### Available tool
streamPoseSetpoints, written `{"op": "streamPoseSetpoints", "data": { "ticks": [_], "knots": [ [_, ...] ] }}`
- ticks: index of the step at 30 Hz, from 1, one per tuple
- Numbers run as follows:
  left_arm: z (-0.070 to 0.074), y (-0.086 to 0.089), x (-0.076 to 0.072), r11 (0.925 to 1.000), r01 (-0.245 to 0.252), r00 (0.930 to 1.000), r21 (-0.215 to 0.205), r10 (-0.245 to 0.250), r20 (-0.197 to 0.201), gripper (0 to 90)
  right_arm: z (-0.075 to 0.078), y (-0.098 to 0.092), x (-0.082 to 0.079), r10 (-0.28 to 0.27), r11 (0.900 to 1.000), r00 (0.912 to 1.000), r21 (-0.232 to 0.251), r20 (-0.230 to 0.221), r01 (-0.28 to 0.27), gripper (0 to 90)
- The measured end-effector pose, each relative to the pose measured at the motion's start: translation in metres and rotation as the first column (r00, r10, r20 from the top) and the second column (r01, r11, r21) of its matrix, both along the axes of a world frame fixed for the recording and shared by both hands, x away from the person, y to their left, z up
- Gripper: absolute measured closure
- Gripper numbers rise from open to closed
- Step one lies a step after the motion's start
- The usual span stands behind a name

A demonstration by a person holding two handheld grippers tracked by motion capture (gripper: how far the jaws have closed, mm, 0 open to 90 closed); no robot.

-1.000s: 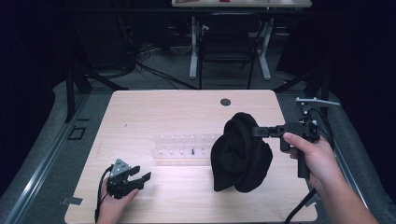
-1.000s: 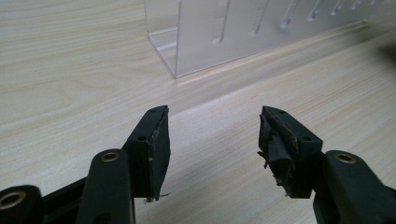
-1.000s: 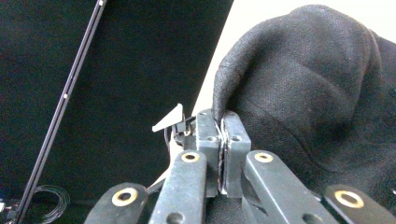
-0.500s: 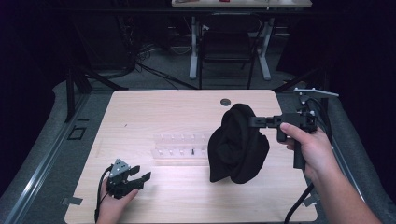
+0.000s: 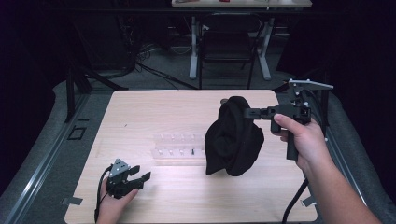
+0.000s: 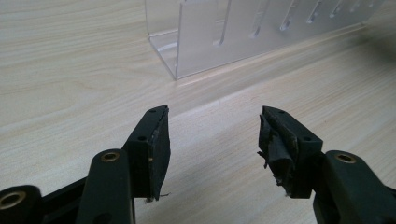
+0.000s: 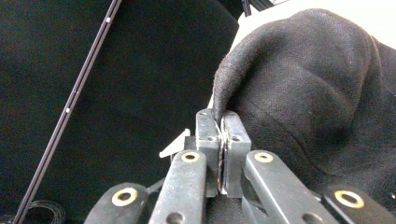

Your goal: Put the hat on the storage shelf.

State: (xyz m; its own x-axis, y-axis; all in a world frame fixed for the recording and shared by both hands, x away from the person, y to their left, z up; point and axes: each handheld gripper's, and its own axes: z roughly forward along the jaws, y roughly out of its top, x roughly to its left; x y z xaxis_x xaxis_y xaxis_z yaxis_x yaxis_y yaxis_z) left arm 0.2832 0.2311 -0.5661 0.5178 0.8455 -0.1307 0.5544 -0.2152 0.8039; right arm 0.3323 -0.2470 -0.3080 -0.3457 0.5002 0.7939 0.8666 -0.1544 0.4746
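Cloth [image 5: 233,140], black, bunched, hanging

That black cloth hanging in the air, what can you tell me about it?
The black cloth looks like soft knit fabric, bunched into a drooping bundle. The right gripper pinches a fold near its top, jaws shut on it. Its lower end hangs near or on the wooden table, beside a clear plastic rack.
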Motion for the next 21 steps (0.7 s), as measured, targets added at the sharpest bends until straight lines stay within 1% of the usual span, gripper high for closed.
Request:
{"op": "streamPoseSetpoints", "data": {
  "ticks": [4,8,10,11,12,15,20,21],
  "knots": [
    [0.0,0.0,0.0,1.0,0.0,1.0,0.0,0.0,0.001,43.8,0.003,0.004,0.004,-0.007,1.0,1.0,0.013,-0.003,0.007,88.2],
    [0.0,0.0,0.0,1.0,0.001,1.0,-0.002,-0.001,0.001,43.8,0.003,0.007,0.009,-0.008,1.0,0.9999,0.013,-0.007,0.008,88.2],
    [0.0,0.0,0.0,1.0,-0.001,1.0,-0.005,0.001,0.0,43.8,0.004,0.009,0.011,-0.009,1.0,0.9999,0.015,-0.007,0.009,88.2],
    [0.001,0.001,0.0,1.0,0.003,1.0,-0.001,-0.003,-0.008,43.8,0.004,0.01,0.012,-0.014,1.0,0.9999,0.016,-0.006,0.014,88.2],
    [0.0,0.0,0.0,1.0,-0.002,1.0,-0.008,0.002,-0.002,43.8,0.005,0.011,0.013,-0.014,1.0,0.9999,0.017,-0.008,0.014,88.2],
    [0.0,0.0,0.0,1.0,0.001,1.0,-0.004,-0.001,-0.001,43.8,0.006,0.014,0.017,-0.019,1.0,0.9998,0.022,-0.006,0.019,88.2],
    [0.0,0.001,0.001,1.0,0.002,1.0,-0.004,-0.002,-0.002,43.8,0.008,0.019,0.022,-0.025,0.999,0.9997,0.023,-0.005,0.025,88.2],
    [0.0,0.001,0.001,1.0,0.002,1.0,-0.004,-0.002,-0.002,43.8,0.008,0.021,0.024,-0.03,0.999,0.9996,0.017,0.002,0.03,88.2]
  ]
}}
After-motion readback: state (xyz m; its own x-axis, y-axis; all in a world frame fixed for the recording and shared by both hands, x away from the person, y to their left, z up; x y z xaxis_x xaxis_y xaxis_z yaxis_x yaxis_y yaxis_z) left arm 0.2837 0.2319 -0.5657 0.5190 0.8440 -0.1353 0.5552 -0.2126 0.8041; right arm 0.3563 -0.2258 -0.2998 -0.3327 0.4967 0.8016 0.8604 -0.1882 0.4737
